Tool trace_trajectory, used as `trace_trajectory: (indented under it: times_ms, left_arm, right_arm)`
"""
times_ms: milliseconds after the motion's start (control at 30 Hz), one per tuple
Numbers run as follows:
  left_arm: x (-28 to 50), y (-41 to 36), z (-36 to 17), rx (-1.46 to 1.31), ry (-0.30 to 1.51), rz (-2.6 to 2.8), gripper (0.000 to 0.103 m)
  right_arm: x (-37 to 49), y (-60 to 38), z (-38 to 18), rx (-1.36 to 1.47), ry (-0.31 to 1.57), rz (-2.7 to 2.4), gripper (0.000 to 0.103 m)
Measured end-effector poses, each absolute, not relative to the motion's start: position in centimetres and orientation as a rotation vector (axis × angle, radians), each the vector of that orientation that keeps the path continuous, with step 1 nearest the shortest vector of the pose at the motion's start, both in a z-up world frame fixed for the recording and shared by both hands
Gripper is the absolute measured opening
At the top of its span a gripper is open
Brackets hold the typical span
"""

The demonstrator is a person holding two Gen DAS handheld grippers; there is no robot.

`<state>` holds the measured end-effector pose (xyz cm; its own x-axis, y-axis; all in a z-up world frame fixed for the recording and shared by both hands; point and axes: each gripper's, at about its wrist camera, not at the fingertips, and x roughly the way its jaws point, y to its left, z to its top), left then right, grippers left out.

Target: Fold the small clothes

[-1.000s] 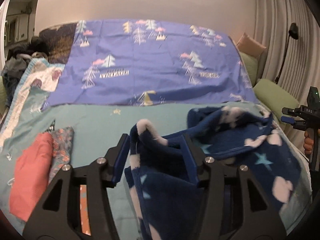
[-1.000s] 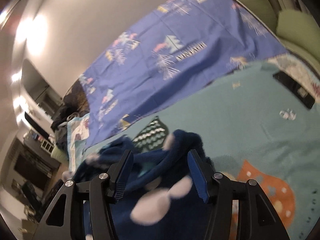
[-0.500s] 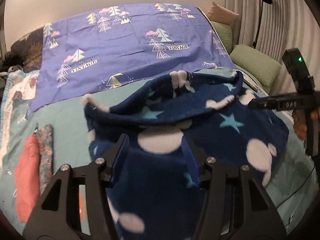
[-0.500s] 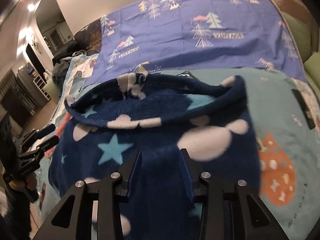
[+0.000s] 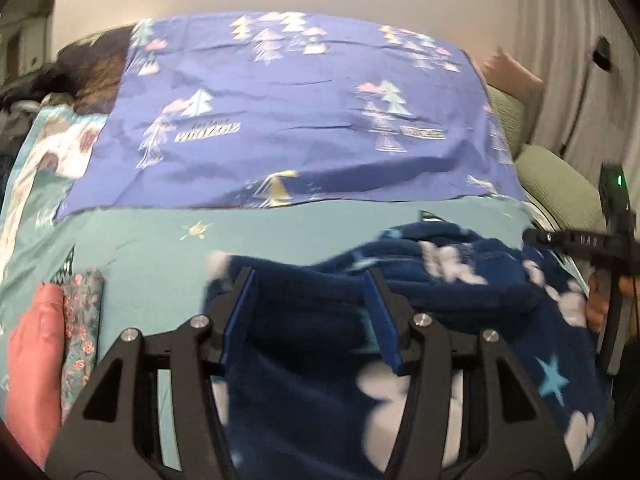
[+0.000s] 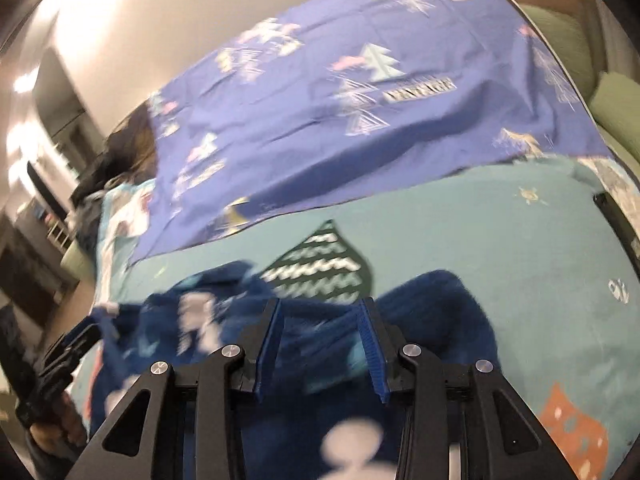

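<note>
Now the navy fleece garment (image 5: 460,320) with white dots and light blue stars lies bunched on the teal bed cover (image 5: 280,236), and its fabric runs between both my pairs of jaws. My left gripper (image 5: 312,316) has the jaws half spread with fleece between the blue pads; my right gripper (image 6: 320,344) has them narrower, pinching a fold. Both pictures are blurred, so I cannot tell how firm the left hold is. Only the left view shows the pink folded cloth (image 5: 32,352) and the floral cloth (image 5: 80,320) at the left edge. Only the right view shows the dark leaf print (image 6: 320,268). Beyond the garment the cover is bare up to the purple sheet (image 5: 300,120).
</note>
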<state>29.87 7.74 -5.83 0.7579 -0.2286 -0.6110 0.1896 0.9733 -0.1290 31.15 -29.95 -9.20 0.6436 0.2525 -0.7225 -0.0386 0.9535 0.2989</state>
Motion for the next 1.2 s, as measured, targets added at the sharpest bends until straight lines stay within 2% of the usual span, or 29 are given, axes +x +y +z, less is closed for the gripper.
trace_trajectory:
  times_ms: [100,167,367,500,567,667,767,867,967,1133,1200]
  left_arm:
    - [31.7,8.5,-8.3,-0.077,0.780,-0.186,0.056]
    - [32.1,9.4,-9.3,-0.127,0.822,-0.177,0.056]
    - [29.5,10.6,-6.6,-0.160,0.691,-0.163,0.056]
    - [28.6,9.8,-5.6,-0.109,0.659,-0.194,0.056]
    - [29.5,8.6,-6.6,-0.007,0.711,-0.134,0.062]
    - [31.6,7.4,-9.9,0.182,0.859,0.060,0.062]
    - [31.2,9.2,-9.4,0.106,0.848,0.101,0.062]
    - [28.7,11.1,-7.7,0.025,0.828,0.036,0.062]
    - [23.9,12.3,-6.4,-0.050,0.832,-0.073,0.062]
    - [13.9,12.8,-6.6,-0.163,0.869,-0.244,0.062]
    - [10.4,13.3,-7.3,-0.238,0.879,-0.270,0.065]
  right_arm:
    - [32.3,-31.4,-11.9,0.356,0.916,0.158,0.038]
    - [31.8,-32.3,-11.7,0.405,0.883,0.169,0.038]
    - [27.9,-32.2,-7.4,0.317,0.746,0.206,0.039]
    - [27.7,-29.2,-7.2,0.245,0.860,0.360,0.044]
    - [28.9,-28.1,-8.5,0.214,0.933,0.361,0.044]
    - [31.3,-28.0,-11.8,0.106,0.986,0.096,0.038]
    - [30.0,-29.5,-10.7,0.169,0.931,0.069,0.036]
    - [26.0,-31.7,-8.3,0.203,0.886,0.077,0.040]
    - [21.1,-34.9,-6.9,0.268,0.907,0.163,0.054]
    - [12.0,-40.2,-7.9,0.419,0.944,0.175,0.057]
    - [8.6,-40.9,-8.9,0.460,0.957,0.184,0.061]
